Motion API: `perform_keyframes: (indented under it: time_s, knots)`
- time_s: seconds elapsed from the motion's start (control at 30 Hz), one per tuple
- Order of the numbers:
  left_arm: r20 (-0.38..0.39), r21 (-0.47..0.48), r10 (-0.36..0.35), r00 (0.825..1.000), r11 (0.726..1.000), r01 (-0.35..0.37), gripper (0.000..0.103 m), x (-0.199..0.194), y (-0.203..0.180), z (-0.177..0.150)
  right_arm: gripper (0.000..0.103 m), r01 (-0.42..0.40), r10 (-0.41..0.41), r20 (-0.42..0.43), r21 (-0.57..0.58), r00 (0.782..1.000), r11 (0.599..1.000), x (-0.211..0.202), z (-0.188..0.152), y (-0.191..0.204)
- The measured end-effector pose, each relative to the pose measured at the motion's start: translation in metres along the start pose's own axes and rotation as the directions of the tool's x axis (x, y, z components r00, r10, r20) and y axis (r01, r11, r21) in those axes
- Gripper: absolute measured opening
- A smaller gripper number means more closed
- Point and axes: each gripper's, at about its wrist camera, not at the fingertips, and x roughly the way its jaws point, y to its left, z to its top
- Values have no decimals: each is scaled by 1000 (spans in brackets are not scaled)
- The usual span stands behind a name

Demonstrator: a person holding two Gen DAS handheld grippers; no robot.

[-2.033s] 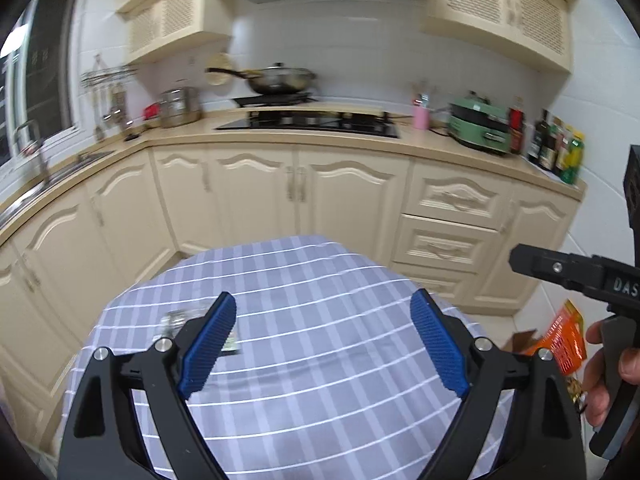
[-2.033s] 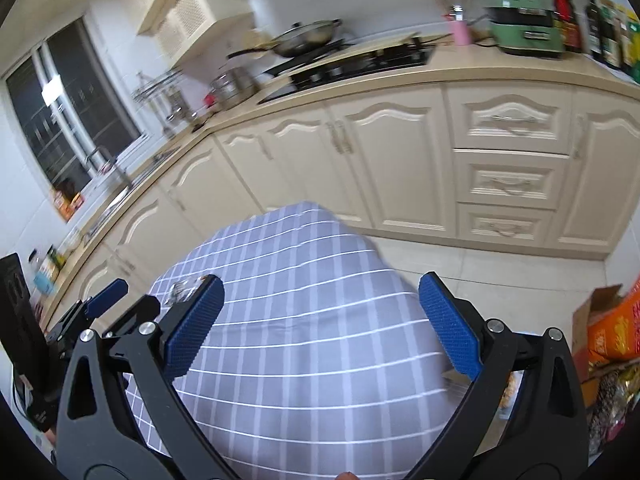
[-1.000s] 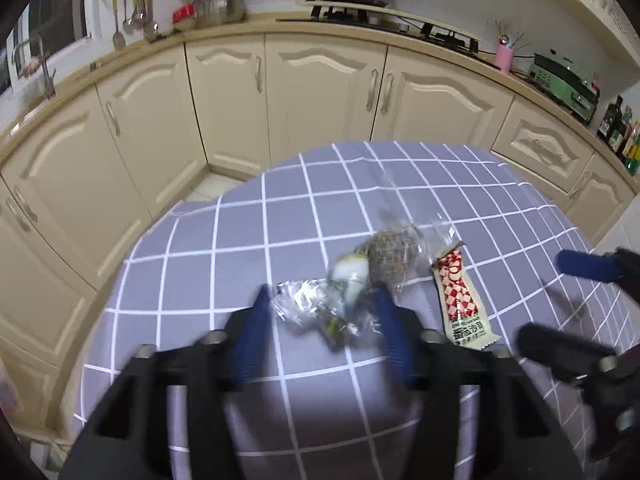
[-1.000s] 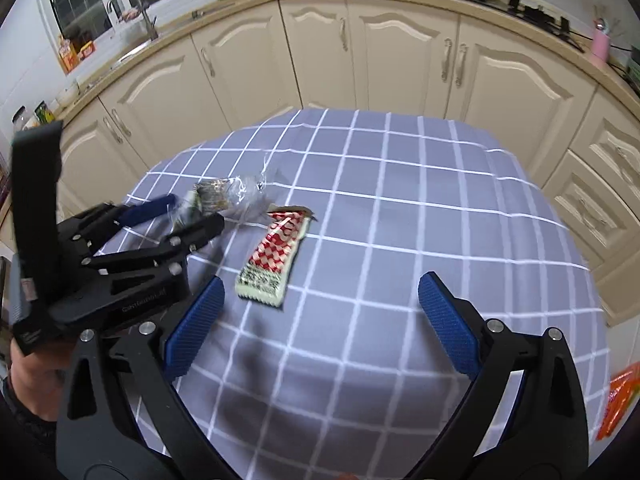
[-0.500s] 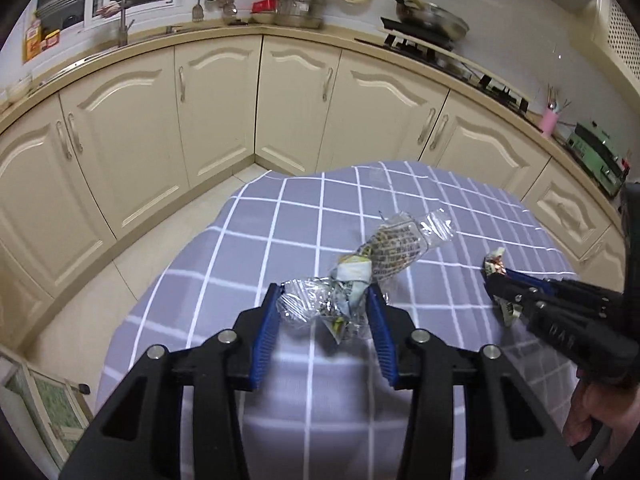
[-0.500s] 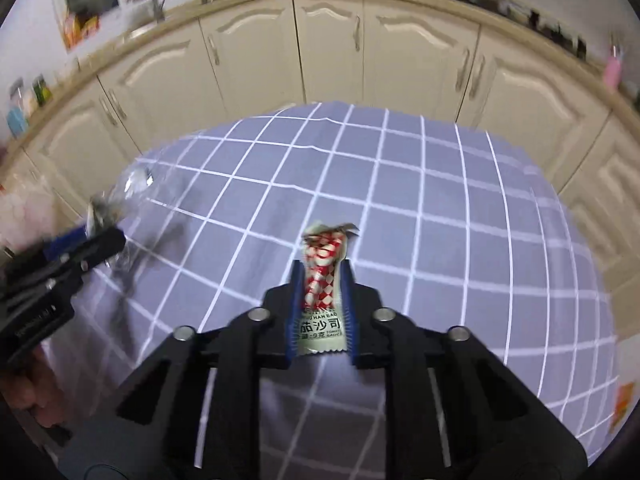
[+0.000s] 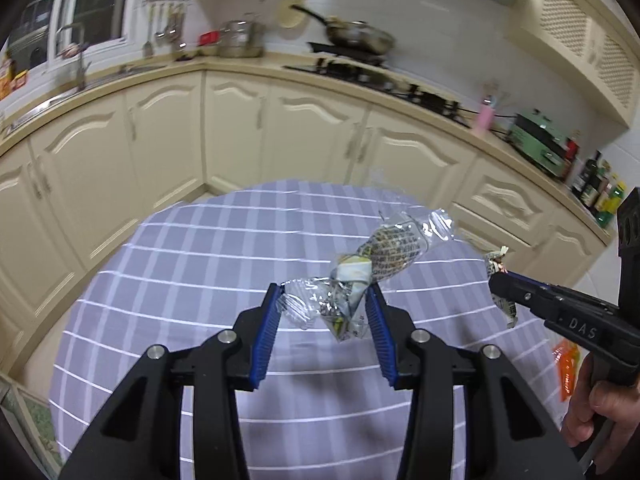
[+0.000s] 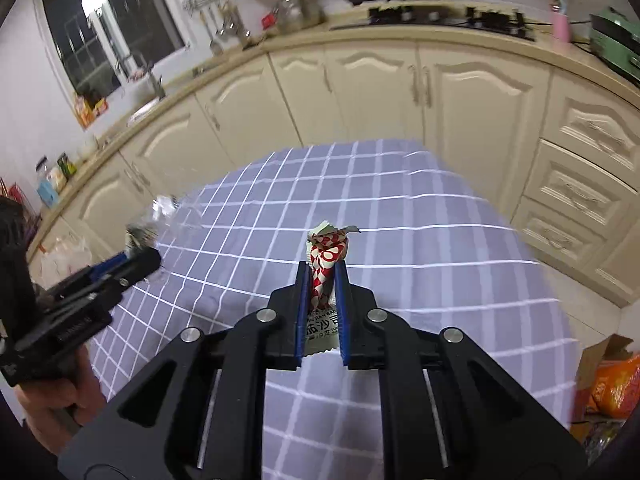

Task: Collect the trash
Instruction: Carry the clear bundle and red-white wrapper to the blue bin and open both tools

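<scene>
Because both items are thin, light, crushable film, grip each at mid-body. The left gripper (image 7: 324,308) pinches the crumpled clear wrapper (image 7: 372,268) between its jaws, above the tabletop (image 7: 192,264). The right gripper (image 8: 322,280) is clamped on the red-and-white sachet (image 8: 325,264), whose top protrudes beyond the jaws.

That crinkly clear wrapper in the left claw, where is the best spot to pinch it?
Probably where the left gripper grips the clear wrapper now: the bunched near end, pads closing from either side. The far end fans out thin and loose, likely to slip.
</scene>
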Motion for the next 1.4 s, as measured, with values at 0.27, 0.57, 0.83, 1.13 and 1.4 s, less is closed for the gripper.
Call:
perform_keyframes:
  time_s: [0.27,0.57,0.83,1.13,1.4]
  knots:
    - [-10,132,-109,994,985,109,42,-6,-112,0,13,38,-51,114,119,992,992,-84,-8,-84]
    - [-137,302,-255,957,910,286,42,13,-265,-20,13,179,-246,138,379,959,908,-160,-65,-231]
    - [-338,365,-284,897,840,403,42,69,-378,-75,13,267,-334,16,565,942,780,-168,-133,-335]
    - [-532,363,-186,826,831,422,42,152,-440,-137,13,279,-291,-94,658,952,700,-134,-180,-400]
    - [-636,371,-82,767,840,397,43,218,-469,-168,14,266,-230,-147,697,962,666,-98,-193,-428]
